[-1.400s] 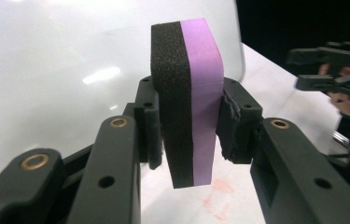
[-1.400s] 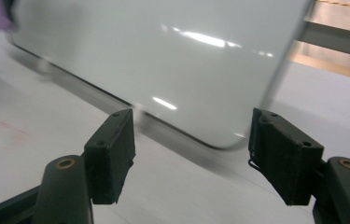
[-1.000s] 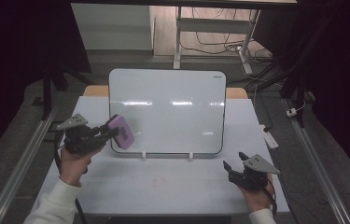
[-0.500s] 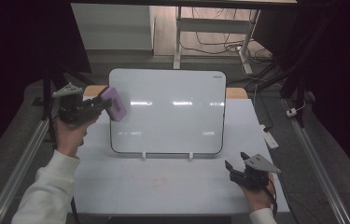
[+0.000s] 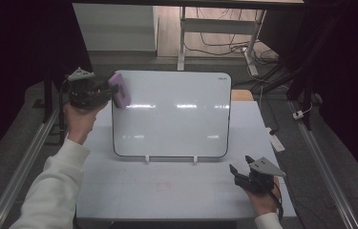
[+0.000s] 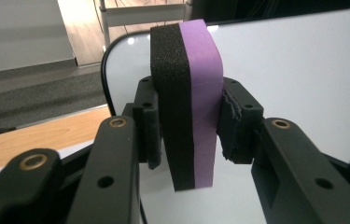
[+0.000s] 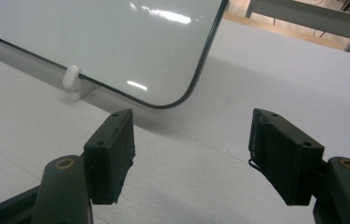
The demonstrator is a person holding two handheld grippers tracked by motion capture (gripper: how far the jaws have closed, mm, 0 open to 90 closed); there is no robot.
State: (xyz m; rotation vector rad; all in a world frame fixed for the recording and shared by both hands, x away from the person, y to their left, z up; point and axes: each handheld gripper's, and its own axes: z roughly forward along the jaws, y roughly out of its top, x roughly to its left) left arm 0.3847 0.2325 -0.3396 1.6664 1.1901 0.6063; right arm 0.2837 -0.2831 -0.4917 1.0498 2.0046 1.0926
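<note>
A whiteboard [image 5: 172, 114] stands upright on two small white feet in the middle of the table. My left gripper [image 5: 110, 93] is raised at the board's upper left corner and is shut on a purple and black foam eraser [image 5: 120, 89]. In the left gripper view the eraser [image 6: 186, 102] stands upright between the two pads, its purple side toward the whiteboard [image 6: 294, 70]. My right gripper [image 5: 236, 174] rests low near the table's front right, open with nothing between its fingers. In the right gripper view my right gripper [image 7: 191, 154] faces the board's lower corner [image 7: 116, 46] and one white foot [image 7: 72, 81].
The white table [image 5: 167, 191] carries a faint red smudge [image 5: 163, 185] in front of the board. A white tag [image 5: 277, 142] lies at the right edge. A wooden surface [image 6: 37, 135] lies behind the board's left side. Metal rails run along both table sides.
My left gripper has risen with the eraser from the board's lower left side to its upper left corner. The right gripper has stayed where it was.
</note>
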